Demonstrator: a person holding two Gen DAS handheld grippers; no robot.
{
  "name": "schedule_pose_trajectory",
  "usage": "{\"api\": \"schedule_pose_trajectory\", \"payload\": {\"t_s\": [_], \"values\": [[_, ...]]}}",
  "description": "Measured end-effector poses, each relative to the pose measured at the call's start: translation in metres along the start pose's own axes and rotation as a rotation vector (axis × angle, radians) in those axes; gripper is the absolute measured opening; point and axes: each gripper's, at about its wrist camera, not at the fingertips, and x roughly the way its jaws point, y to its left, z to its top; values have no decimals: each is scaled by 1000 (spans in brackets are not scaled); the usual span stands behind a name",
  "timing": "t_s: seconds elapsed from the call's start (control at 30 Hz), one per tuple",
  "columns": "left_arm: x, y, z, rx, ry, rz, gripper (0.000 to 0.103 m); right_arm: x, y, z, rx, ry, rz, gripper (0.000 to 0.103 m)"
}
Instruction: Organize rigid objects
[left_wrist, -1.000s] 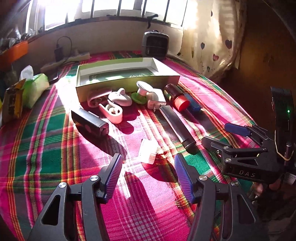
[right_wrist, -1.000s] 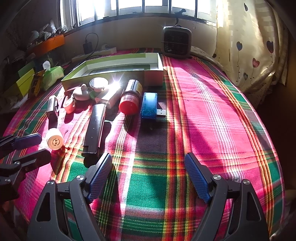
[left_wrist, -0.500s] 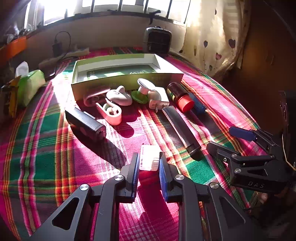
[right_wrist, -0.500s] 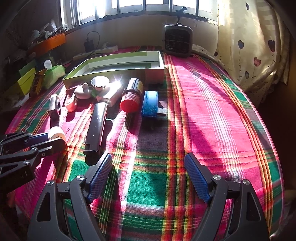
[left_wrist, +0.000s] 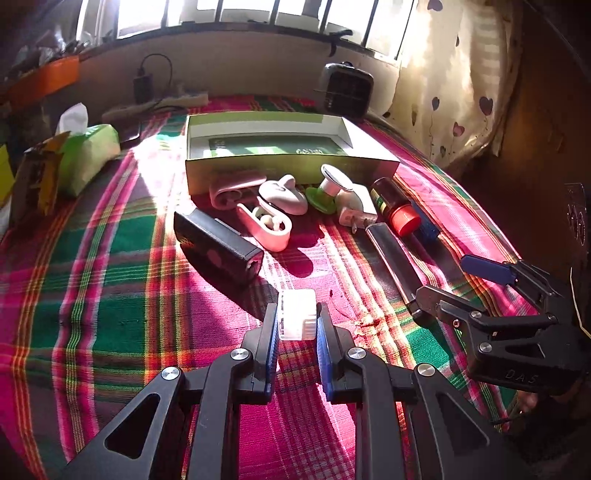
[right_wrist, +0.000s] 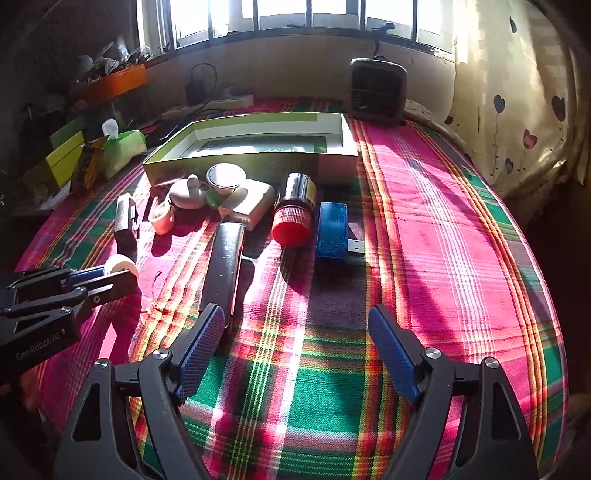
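Left gripper (left_wrist: 296, 325) pinches a small white ribbed cap (left_wrist: 297, 313) between its blue pads, low over the plaid cloth (left_wrist: 110, 258) at the near side of the table; in the right wrist view the same cap (right_wrist: 120, 264) shows as a round white end between the left gripper's (right_wrist: 107, 277) fingers. Right gripper (right_wrist: 295, 339) is spread wide and holds nothing, poised above the cloth (right_wrist: 443, 240) with its left pad just beside the near end of a long black bar (right_wrist: 225, 266). Behind the cap, a row of objects lies in front of an open green-and-white box (left_wrist: 288, 158): black case (left_wrist: 218, 251), pink earbud case (left_wrist: 266, 225), white mouse-shaped piece (left_wrist: 282, 195), green-based knob (left_wrist: 328, 184), white plug adapter (left_wrist: 356, 206), red-capped bottle (left_wrist: 395, 206), blue USB stick (right_wrist: 332, 229). The bottle lies on its side, red cap toward the cameras, between adapter and stick. A dark heater (right_wrist: 376, 88) stands beyond the box by the window wall; a green tissue pack (left_wrist: 88, 155) sits at the cloth's left edge.
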Motion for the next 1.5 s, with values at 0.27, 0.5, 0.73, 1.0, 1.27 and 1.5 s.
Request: {"api": "schedule_pose_trajectory", "payload": {"t_s": [0.27,0.5,0.73,1.0,1.27,1.5], "values": [[0,12,0,-22,-11,-5,18,18,16,11,-17,18,60,75],[1,15,1,-19,-20,-22,18,25,24,18,-22,35,62,71],[2,17,1,-17,-24,-37,18,29,32,20,-50,48,22,61],[2,17,2,-17,-24,-35,18,28,37,20,-65,38,28,44],[3,17,2,-17,-18,-29,18,25,33,19,-39,25,40,24],[-4,15,7,-9,-27,-18,18,24,33,19,-40,27,60,24]]}}
